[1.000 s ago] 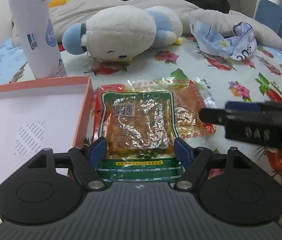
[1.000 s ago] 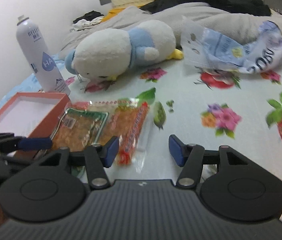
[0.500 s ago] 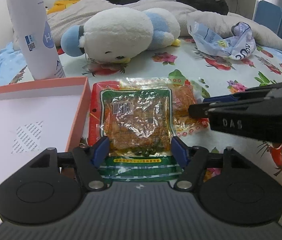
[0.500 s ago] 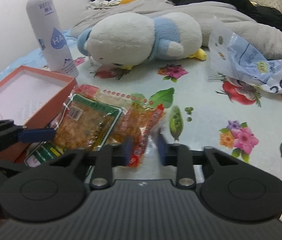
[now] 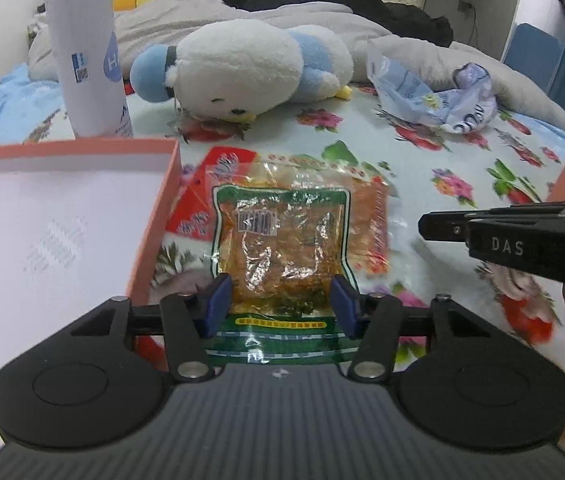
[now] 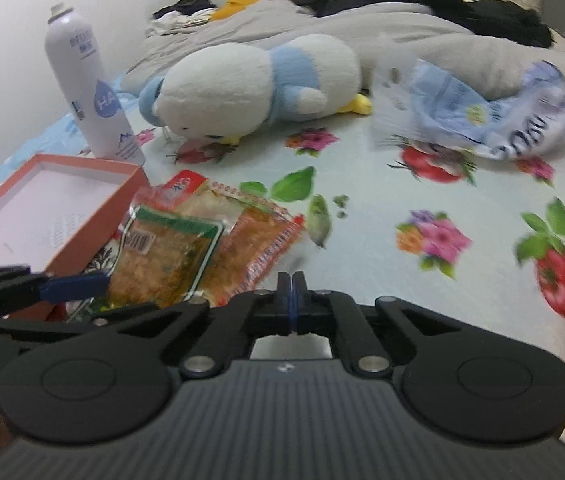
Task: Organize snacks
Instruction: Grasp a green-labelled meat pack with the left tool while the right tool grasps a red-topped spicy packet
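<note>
A: Well, starting with the left wrist view. Left gripper (image 5: 280, 304) spread wide, blue pads (image 5: 218, 304) flanking the near end of the green-bordered clear foil snack packet (image 5: 280, 252), apparently not yet pinching. Lined up that way, probably, to take the packet by its narrow end.

B: And underneath?

A: Stacked on an orange-and-red clear snack packet (image 5: 370, 216) peeking out to the right, both flat on the floral bedsheet (image 5: 442, 160). Just beside them on the left, a shallow salmon-pink cardboard box with a white inside (image 5: 62, 220), nothing in it within view, likely the destination, hence so close. Right gripper (image 5: 426, 226) reaching in from the right, tip near the orange packet, touching or not hard to tell.

B: Now the right wrist view?

A: Right gripper (image 6: 291, 296) fully closed, pads pressed together with nothing visible between them. Hovering at the right edge of the orange packet (image 6: 258, 248), perhaps to steady or nudge it while the top one gets lifted. Left gripper (image 6: 70, 286) seen at the lower left, against the green packet (image 6: 166, 256), beside the box (image 6: 94, 216).

B: Clutter behind?

A: Tall white spray bottle (image 6: 90, 92), white-and-blue plush toy (image 6: 250, 84), crumpled pale-blue plastic bag (image 6: 482, 116), all well apart from the packets.
</note>
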### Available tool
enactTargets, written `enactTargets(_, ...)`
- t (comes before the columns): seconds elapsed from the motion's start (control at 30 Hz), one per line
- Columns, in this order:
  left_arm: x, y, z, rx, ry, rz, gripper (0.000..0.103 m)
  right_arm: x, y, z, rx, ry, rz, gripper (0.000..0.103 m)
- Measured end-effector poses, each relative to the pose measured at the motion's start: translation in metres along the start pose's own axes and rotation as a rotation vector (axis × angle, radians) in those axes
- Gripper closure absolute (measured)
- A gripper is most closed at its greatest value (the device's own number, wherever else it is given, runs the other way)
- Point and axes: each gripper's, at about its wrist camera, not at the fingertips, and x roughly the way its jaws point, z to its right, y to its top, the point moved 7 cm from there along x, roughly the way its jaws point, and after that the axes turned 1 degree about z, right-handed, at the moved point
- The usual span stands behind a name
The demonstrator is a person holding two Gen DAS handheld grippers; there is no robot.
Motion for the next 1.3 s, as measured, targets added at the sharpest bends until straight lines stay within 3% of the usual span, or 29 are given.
enactTargets(0.03,-0.003,-0.003,0.001,-0.004,0.012,-0.004,0.097,-0.004,-0.003,0.002,0.004,-0.003,-0.001,0.1)
enactTargets(0.17,-0.012,-0.017,0.001,-0.077,-0.006,-0.041,0.098,-0.017,-0.009,0.01,0.039,-0.001,-0.001,0.099)
enactTargets(0.37,-0.024,-0.019,-0.004,-0.14,-0.037,-0.037,0.096,-0.016,0.004,0.009,0.033,0.052,-0.001,0.097)
enactTargets(0.4,-0.025,-0.015,-0.005,-0.143,-0.05,-0.026,0.093,-0.015,0.006,0.009,0.036,0.053,-0.003,0.097)
enactTargets(0.43,-0.025,-0.011,-0.006,-0.144,-0.057,-0.025,0.079,-0.015,0.009,0.009,0.044,0.049,0.0,0.097)
enactTargets(0.47,-0.024,-0.006,-0.006,-0.145,-0.055,-0.024,0.047,-0.015,0.012,0.011,0.057,0.044,0.005,0.097)
enactTargets(0.53,-0.023,0.004,-0.006,-0.145,-0.029,0.011,0.012,-0.015,0.017,0.014,0.078,0.041,0.014,0.096)
enactTargets(0.6,-0.019,0.014,0.0,-0.113,-0.036,0.042,0.01,-0.015,0.023,0.017,0.088,0.041,0.023,0.096)
enactTargets(0.77,0.016,0.018,0.013,-0.069,-0.016,0.001,0.009,-0.009,0.028,0.023,0.088,0.026,0.012,0.096)
enactTargets(0.8,0.022,0.017,0.014,-0.062,-0.009,-0.012,0.01,-0.008,0.027,0.023,0.087,0.021,0.008,0.094)
enactTargets(0.83,0.027,0.014,0.015,-0.052,-0.01,-0.021,0.012,-0.006,0.026,0.024,0.087,0.018,0.003,0.081)
enactTargets(0.87,0.027,0.013,0.017,-0.028,-0.001,-0.006,0.018,-0.006,0.024,0.025,0.09,0.017,0.002,0.054)
enactTargets(0.9,0.027,0.011,0.019,-0.007,0.002,0.002,0.021,-0.006,0.023,0.025,0.093,0.022,0.007,0.044)
enactTargets(1.07,0.021,0.005,0.022,-0.008,-0.018,0.012,0.041,-0.006,0.024,0.024,0.111,0.035,0.01,0.043)
enactTargets(1.2,0.015,0.002,0.021,-0.024,-0.029,0.022,0.051,-0.01,0.033,0.012,0.054,0.06,0.01,0.043)
enactTargets(1.23,0.012,0.001,0.021,-0.03,-0.034,0.023,0.056,-0.011,0.037,0.007,0.031,0.068,0.007,0.043)
enactTargets(1.27,0.01,0.001,0.02,-0.036,-0.033,0.025,0.074,-0.011,0.041,0.004,0.011,0.075,0.002,0.043)
enactTargets(1.3,0.005,0.0,0.017,-0.053,-0.036,0.032,0.078,-0.01,0.045,0.0,-0.009,0.082,-0.003,0.043)
